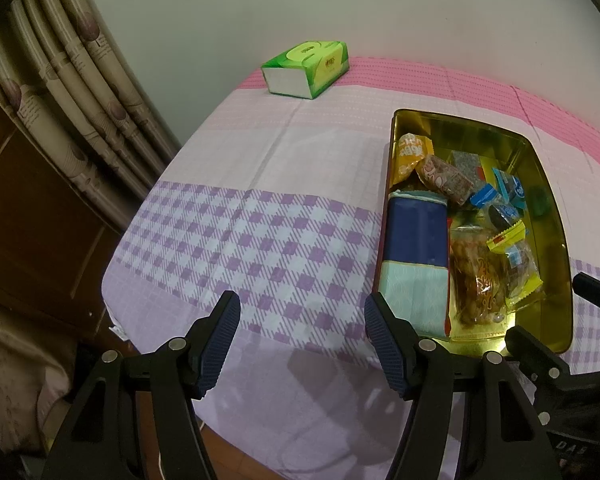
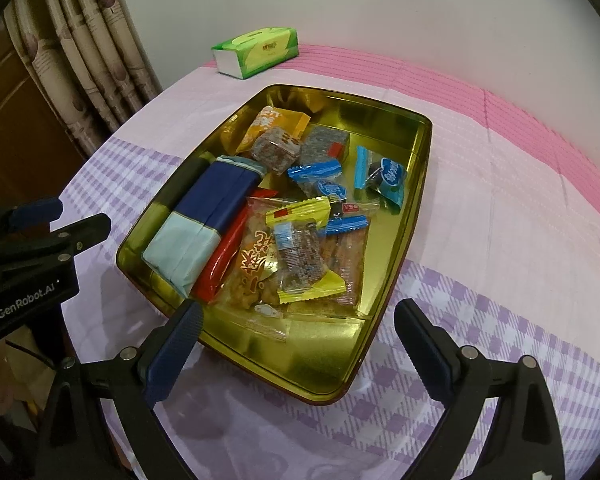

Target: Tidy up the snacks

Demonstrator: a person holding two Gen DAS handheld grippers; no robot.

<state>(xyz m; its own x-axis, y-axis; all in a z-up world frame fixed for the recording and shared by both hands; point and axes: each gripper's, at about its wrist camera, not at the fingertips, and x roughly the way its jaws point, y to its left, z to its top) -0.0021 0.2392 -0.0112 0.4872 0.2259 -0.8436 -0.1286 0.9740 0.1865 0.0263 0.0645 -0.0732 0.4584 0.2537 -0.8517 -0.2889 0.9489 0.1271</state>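
Note:
A gold metal tin (image 2: 396, 124) (image 1: 460, 124) stands on the checked tablecloth and holds several wrapped snacks. Inside lie a navy and pale blue box (image 2: 204, 220) (image 1: 416, 248), a clear bag of brown snacks (image 2: 256, 264) (image 1: 476, 276), a yellow-edged packet (image 2: 300, 256), blue candy wrappers (image 2: 324, 180) and an orange packet (image 2: 276, 124). My right gripper (image 2: 300, 340) hangs open over the tin's near rim with nothing between its fingers. My left gripper (image 1: 300, 340) stands open above the cloth, just left of the tin, and holds nothing.
A green tissue pack (image 1: 306, 68) (image 2: 258, 52) lies at the table's far edge by the white wall. Patterned curtains (image 1: 72, 92) and a brown wooden cabinet (image 1: 24, 208) stand to the left. The tablecloth (image 1: 260, 184) drops off at the near and left edges.

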